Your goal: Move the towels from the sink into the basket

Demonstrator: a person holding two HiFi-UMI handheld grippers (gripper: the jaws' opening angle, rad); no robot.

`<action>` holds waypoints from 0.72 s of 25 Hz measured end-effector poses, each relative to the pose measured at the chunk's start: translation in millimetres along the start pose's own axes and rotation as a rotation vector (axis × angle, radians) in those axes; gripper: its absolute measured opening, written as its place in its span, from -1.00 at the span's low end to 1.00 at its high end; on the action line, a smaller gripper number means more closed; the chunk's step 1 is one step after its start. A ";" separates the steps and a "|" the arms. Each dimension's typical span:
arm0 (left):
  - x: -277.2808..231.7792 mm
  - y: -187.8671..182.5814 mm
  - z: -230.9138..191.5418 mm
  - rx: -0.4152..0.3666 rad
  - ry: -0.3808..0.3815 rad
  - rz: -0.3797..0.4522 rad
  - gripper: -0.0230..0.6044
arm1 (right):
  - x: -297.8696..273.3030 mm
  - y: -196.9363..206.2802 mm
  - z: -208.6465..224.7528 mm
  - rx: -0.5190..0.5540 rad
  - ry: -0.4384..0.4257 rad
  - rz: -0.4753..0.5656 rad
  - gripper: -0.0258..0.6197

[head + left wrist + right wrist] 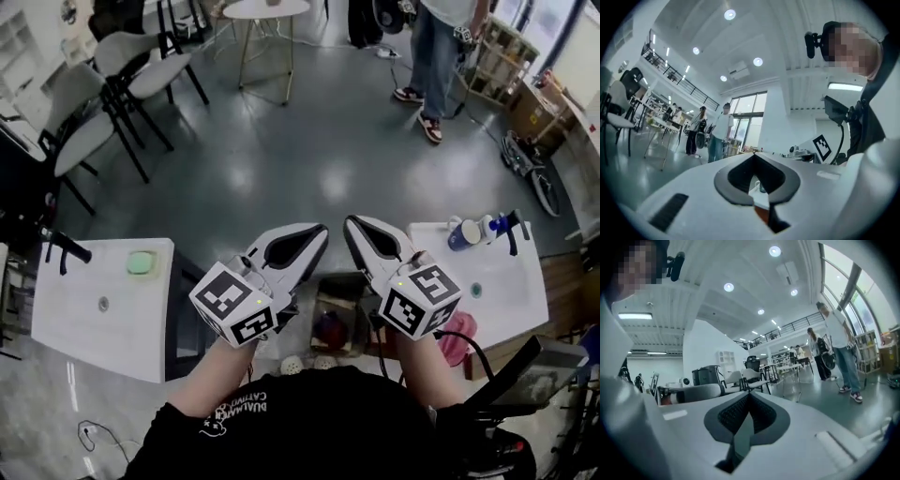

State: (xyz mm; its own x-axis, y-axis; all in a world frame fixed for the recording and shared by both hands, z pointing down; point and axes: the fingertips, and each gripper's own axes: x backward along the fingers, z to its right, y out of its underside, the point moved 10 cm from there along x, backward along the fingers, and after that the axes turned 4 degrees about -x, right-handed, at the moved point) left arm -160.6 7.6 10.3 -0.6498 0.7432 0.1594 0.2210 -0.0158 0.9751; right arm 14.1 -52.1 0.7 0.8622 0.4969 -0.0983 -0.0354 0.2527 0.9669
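Both grippers are raised close under the head camera, side by side, each with its jaws together and nothing between them. My left gripper [322, 232] [753, 155] points out across the room, and so does my right gripper [350, 223] [749, 393]. Far below them a small basket-like crate [330, 302] sits on the floor with something dark purple [330, 328] in it. A white sink counter [84, 328] with a black tap [64, 248] and a green pad [142, 263] stands at the left. Another white sink counter [502, 300] stands at the right. I cannot make out a towel in either sink.
A pink thing [457, 337] lies on the floor by the right counter, which carries blue bottles [464, 233]. Chairs [112, 84] and a round table [265, 9] stand beyond on the grey floor. A person [433, 56] stands at the back right, near a bicycle [527, 167].
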 end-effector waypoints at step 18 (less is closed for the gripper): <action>17.4 -99.9 64.9 -0.191 0.092 0.098 -0.92 | 85.3 -87.7 -83.1 0.184 -0.020 0.256 -0.90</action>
State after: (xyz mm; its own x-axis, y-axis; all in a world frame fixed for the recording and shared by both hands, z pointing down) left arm -146.8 65.5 -94.3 -0.6978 0.6677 0.2592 0.1505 -0.2172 0.9645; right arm 48.8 37.1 -112.0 0.8470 0.5080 0.1568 -0.1623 -0.0337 0.9862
